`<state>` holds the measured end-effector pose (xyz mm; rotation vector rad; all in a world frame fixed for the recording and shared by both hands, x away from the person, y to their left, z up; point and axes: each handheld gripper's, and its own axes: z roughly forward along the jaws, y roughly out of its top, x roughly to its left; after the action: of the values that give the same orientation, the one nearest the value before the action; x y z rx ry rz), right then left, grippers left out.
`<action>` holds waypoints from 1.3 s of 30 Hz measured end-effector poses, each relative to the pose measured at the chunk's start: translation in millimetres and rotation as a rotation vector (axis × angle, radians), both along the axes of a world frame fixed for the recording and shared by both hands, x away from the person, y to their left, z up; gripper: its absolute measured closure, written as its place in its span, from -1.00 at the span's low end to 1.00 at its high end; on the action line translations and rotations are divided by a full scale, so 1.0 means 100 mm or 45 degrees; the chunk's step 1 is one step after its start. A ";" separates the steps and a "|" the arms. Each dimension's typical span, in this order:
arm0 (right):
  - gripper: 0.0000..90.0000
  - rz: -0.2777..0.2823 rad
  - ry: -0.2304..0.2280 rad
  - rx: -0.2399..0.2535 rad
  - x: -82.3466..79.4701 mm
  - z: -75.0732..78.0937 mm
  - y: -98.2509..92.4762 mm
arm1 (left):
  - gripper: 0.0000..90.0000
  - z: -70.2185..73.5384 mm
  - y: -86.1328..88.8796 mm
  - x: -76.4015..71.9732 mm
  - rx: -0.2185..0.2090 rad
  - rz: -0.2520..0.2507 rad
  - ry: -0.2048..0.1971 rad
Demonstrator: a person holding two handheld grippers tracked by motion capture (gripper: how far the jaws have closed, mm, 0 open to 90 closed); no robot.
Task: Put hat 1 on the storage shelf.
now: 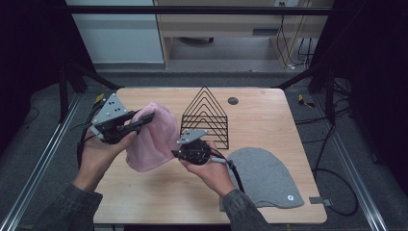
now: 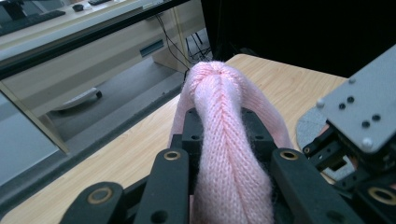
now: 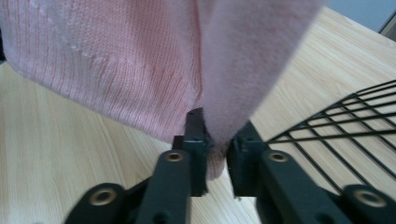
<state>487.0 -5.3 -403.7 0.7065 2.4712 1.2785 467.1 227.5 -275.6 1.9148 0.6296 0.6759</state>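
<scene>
A pink knitted hat (image 1: 151,137) is held above the table (image 1: 269,120), stretched between the two grippers, to the left of a black wire rack (image 1: 206,118). The left gripper (image 1: 144,119) is clamped on a bunched ridge of the knit, whose crown end rises beyond the fingers (image 2: 194,133) in the left gripper view. The right gripper (image 1: 178,153) is closed on a fold at the ribbed edge (image 3: 140,107); in the right gripper view the fabric is seen pinched between its fingers (image 3: 196,140). A grey hat (image 1: 262,175) lies flat on the table at the right, apart from the pink one.

The pink hat is judged light, soft and limp: it sags wherever it is unsupported and stretches under pull. It is not fragile, though loops could be snagged on the rack's wires. Hold is best taken on doubled fabric at the ribbed edge, where the knit is thickest, with both sides gripped so the opening can be spread.
</scene>
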 end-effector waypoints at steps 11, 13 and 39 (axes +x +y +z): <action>0.84 -0.055 -0.053 -0.036 0.13 0.30 -0.26 | 0.62 0.16 0.06 0.18 -0.085 -0.032 0.046; 0.85 -0.074 -0.071 -0.036 0.21 0.43 -0.30 | 0.62 0.26 0.05 0.28 -0.108 -0.035 0.057; 0.85 -0.219 -0.139 0.007 0.79 1.00 -0.64 | 0.59 0.71 -0.28 0.92 -0.150 -0.026 -0.059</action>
<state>566.1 -69.2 -304.1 0.8090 2.2670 1.2268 558.8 199.8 -204.7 1.7893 0.6070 0.6542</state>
